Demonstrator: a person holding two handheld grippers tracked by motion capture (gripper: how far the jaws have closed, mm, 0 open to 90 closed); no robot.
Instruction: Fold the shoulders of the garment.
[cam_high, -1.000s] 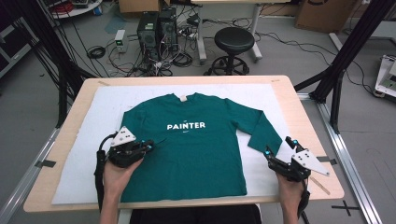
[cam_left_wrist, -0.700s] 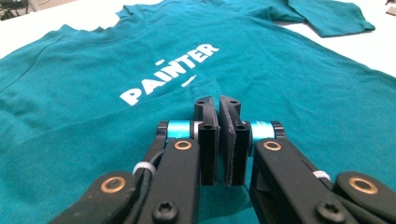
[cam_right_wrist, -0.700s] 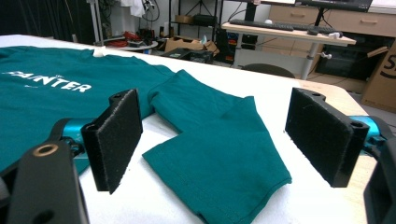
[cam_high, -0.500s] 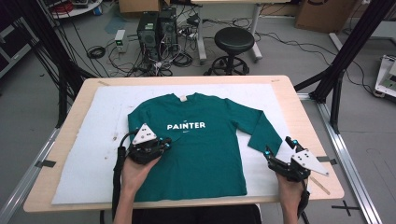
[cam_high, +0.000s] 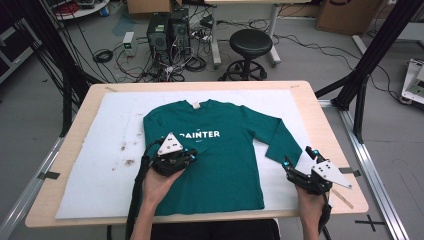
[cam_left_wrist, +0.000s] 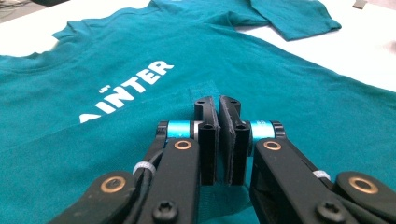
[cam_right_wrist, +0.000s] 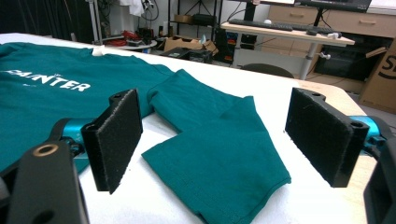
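High view shows a green shirt (cam_high: 220, 150) lying flat on the white mat (cam_high: 100, 165). Left gripper (cam_left_wrist: 218, 105) sits on the shirt with its jaws pressed together, pinching folded cloth. Right gripper (cam_right_wrist: 229, 140) has its jaws wide apart by the sleeve (cam_right_wrist: 219, 149).

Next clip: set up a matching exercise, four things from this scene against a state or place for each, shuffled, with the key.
Things:
1. left claw
2. right claw
3. green shirt
4. black stool

States or places:
A. jaws wide apart, by the sleeve cuff
B. on the floor beyond the table
C. jaws shut, over the shirt's front
D. spread flat on the white mat

Pairs: 1-C, 2-A, 3-D, 4-B
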